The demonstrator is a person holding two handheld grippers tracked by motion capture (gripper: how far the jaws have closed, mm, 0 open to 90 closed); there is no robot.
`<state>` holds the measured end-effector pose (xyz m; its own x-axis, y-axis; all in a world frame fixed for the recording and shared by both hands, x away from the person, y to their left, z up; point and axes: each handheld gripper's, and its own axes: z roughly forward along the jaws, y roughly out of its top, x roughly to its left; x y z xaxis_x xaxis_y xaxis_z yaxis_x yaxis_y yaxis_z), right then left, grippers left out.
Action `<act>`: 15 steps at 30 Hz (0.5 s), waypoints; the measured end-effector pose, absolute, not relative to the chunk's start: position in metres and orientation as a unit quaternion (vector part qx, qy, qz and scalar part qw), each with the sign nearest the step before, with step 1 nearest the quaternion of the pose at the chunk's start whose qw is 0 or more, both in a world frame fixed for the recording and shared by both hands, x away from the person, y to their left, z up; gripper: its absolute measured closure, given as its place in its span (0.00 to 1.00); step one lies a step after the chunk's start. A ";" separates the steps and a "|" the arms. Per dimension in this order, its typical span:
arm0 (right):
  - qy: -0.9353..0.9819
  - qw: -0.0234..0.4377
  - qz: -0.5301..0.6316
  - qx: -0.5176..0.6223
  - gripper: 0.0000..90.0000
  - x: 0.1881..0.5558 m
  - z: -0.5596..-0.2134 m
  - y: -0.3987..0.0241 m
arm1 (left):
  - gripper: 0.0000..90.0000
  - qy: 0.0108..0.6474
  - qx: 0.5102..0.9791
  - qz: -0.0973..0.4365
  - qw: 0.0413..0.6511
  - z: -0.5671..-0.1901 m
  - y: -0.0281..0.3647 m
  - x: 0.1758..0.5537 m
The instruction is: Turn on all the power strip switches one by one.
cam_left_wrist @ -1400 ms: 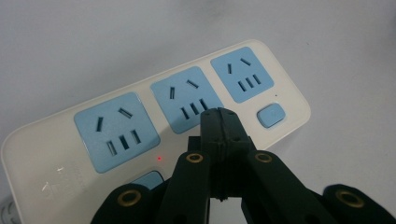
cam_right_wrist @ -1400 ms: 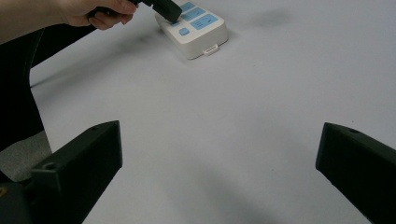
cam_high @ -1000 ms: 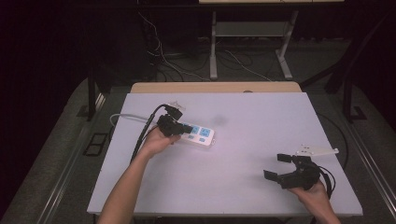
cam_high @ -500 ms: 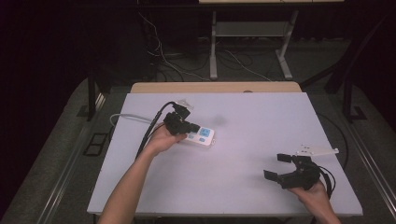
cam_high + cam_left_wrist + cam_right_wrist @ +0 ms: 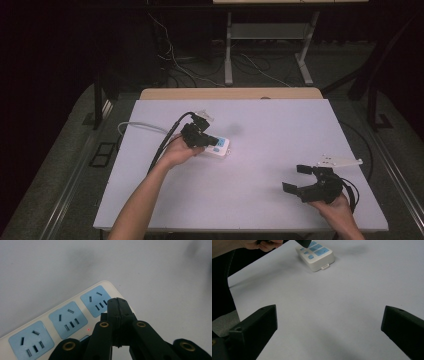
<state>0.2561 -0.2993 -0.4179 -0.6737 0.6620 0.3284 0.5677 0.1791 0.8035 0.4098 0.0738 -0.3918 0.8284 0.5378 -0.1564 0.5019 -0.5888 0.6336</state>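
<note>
A pale lilac table [image 5: 280, 130] sits under bright light, a strip of bare wood [image 5: 230, 93] along its far edge. Around it, grey carpet [image 5: 65, 165] fades into a dark room. Beyond, loose cables [image 5: 200, 70] sprawl on the floor beside a grey metal desk frame [image 5: 270, 35].

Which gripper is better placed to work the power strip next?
Left. The left gripper, jaws shut, sits right over the power strip; the right gripper rests open, well apart from it.
</note>
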 end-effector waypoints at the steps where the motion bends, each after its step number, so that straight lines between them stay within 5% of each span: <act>1: 0.766 0.047 0.500 0.401 0.00 0.256 -0.418 -0.299 | 0.99 0.292 0.891 0.025 0.346 -0.392 0.073 0.410; 15: 0.767 0.048 0.499 0.400 0.00 0.256 -0.418 -0.299 | 0.99 0.290 0.899 0.023 0.329 -0.404 0.069 0.410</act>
<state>0.2559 -0.2994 -0.4179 -0.6749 0.6617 0.3266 0.5662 0.1806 0.8043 0.4098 0.0691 -0.4040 0.8312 0.5357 -0.1487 0.5053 -0.6164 0.6039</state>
